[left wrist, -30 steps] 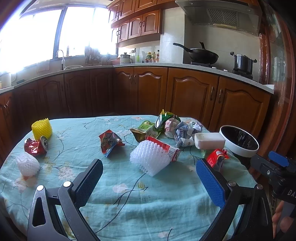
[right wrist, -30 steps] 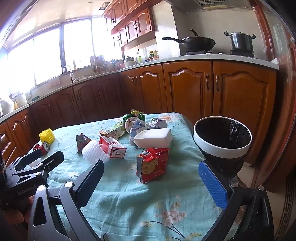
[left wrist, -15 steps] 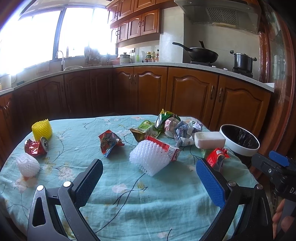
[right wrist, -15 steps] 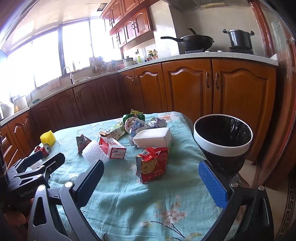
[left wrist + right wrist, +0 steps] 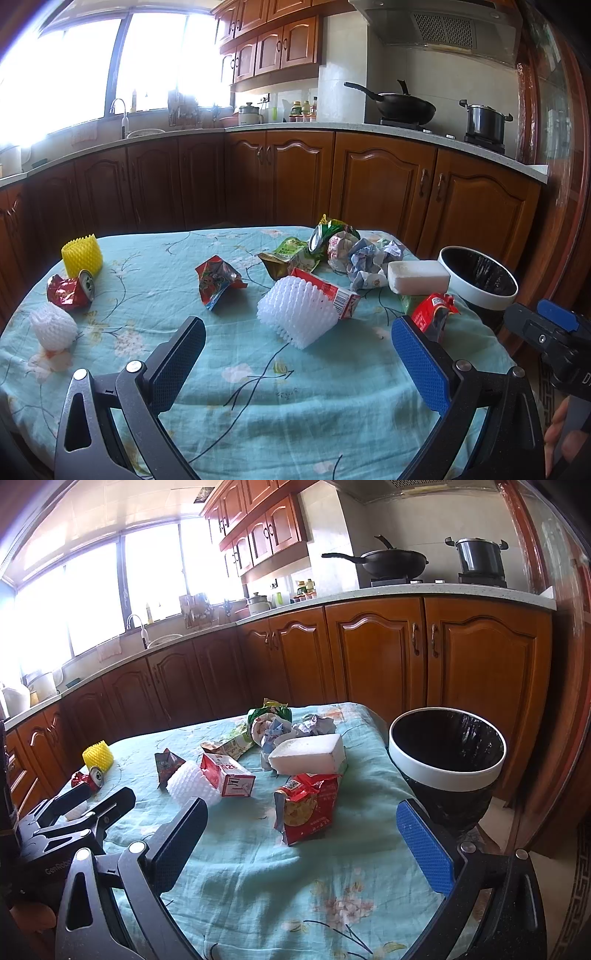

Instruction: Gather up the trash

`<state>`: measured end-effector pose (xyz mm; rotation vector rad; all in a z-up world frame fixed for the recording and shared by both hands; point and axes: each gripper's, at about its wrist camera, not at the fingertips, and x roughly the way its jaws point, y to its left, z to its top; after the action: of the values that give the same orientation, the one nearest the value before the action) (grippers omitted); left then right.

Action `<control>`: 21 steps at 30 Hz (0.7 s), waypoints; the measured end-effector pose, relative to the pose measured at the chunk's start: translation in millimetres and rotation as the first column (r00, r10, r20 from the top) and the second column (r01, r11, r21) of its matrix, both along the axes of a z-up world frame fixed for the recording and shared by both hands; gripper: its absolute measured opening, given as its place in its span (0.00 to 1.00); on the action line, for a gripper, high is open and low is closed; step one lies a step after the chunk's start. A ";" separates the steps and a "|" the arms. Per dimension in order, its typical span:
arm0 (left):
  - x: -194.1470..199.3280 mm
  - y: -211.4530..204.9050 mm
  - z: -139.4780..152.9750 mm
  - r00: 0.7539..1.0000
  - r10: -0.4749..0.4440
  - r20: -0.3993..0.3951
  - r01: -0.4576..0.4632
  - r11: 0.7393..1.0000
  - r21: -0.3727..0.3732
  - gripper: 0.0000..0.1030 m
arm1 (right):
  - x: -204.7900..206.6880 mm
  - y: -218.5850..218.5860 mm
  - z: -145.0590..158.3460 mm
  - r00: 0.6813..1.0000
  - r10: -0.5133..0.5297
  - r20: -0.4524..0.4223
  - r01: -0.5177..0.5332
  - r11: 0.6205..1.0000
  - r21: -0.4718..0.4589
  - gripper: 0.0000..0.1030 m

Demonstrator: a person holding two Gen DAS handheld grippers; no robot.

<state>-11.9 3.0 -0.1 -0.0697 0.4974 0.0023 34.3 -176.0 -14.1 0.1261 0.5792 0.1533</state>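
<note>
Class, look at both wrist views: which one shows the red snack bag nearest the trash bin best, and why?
The right wrist view: the red snack bag lies central, its printed front facing the camera. In the left wrist view, the bag appears small, partly hidden behind the left gripper's blue finger.

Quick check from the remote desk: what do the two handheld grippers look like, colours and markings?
Both match: black angular frames with silver bolts, one black textured pad and one blue. Left gripper; right gripper. The left gripper's body carries pale lettering, partly cut off. The right gripper's body has a blue pad. No cables show.
</note>
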 end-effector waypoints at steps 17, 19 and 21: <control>3.5 1.1 -5.5 1.000 -0.002 -0.027 0.002 1.000 -0.016 0.99 | 4.4 1.1 -4.6 1.000 0.013 -0.021 -0.012 1.000 0.020 1.00; 6.2 2.0 -6.8 0.999 -0.001 -0.037 0.001 1.000 -0.018 0.99 | 6.0 0.4 -6.2 1.000 0.014 -0.027 -0.013 1.000 0.023 1.00; 9.8 3.1 -8.2 0.999 -0.002 -0.048 0.001 1.000 -0.018 0.99 | 8.4 -0.4 -8.3 0.999 0.017 -0.035 -0.016 0.999 0.028 1.00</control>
<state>-2.1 6.1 -8.4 -0.0867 0.5457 -0.0018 42.7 -176.4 -22.4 0.1516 0.6135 0.1754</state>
